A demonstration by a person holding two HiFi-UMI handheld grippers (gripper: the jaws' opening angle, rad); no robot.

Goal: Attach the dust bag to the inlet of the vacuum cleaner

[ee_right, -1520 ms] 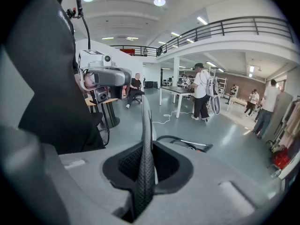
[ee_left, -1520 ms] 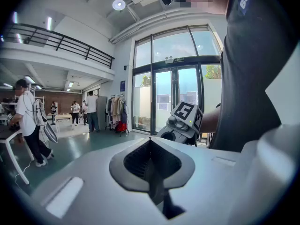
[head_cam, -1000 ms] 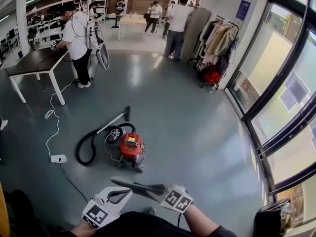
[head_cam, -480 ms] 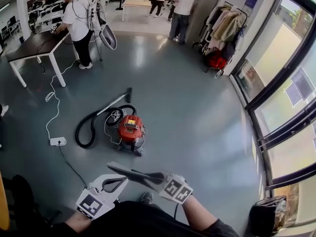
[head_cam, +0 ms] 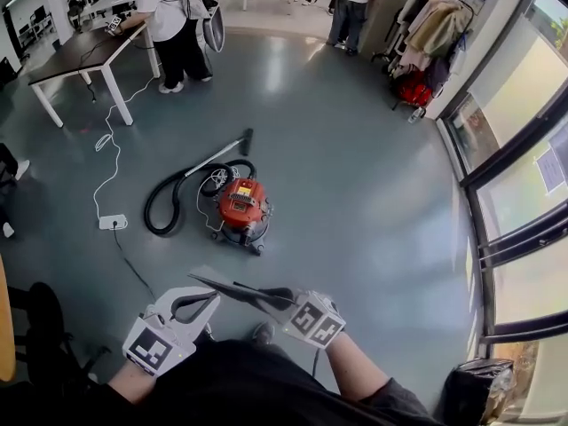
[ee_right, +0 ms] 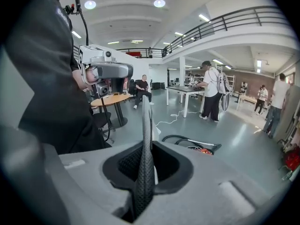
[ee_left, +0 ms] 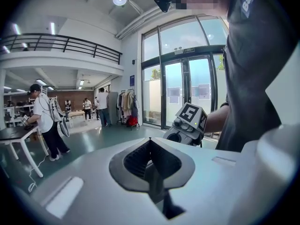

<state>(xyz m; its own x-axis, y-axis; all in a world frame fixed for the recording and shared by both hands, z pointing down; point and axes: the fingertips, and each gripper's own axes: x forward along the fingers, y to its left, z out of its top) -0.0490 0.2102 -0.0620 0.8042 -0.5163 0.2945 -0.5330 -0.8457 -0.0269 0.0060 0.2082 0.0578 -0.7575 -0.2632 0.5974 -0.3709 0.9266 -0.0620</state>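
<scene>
The red vacuum cleaner (head_cam: 241, 204) stands on the grey floor ahead of me, its black hose (head_cam: 169, 204) looped to its left; it also shows low in the right gripper view as a red body (ee_right: 202, 149). My right gripper (head_cam: 266, 293) is shut on the dust bag (head_cam: 226, 284), a thin flat dark sheet that sticks out to the left above my legs. In the right gripper view the bag stands edge-on between the closed pads (ee_right: 143, 172). The left gripper (head_cam: 211, 296) hovers just under the bag's free end, jaws together, nothing in them.
A white power strip (head_cam: 113, 222) and its cable lie left of the vacuum. Behind are a dark table (head_cam: 75, 56) with a person (head_cam: 173, 16) beside it, a coat rack (head_cam: 430, 25), a glass wall (head_cam: 524, 140) at right and a black bin (head_cam: 470, 393).
The vacuum cleaner now sits higher and further right in the head view, as the view has tipped down. Both grippers keep their pose near my lap, the bag still held.
</scene>
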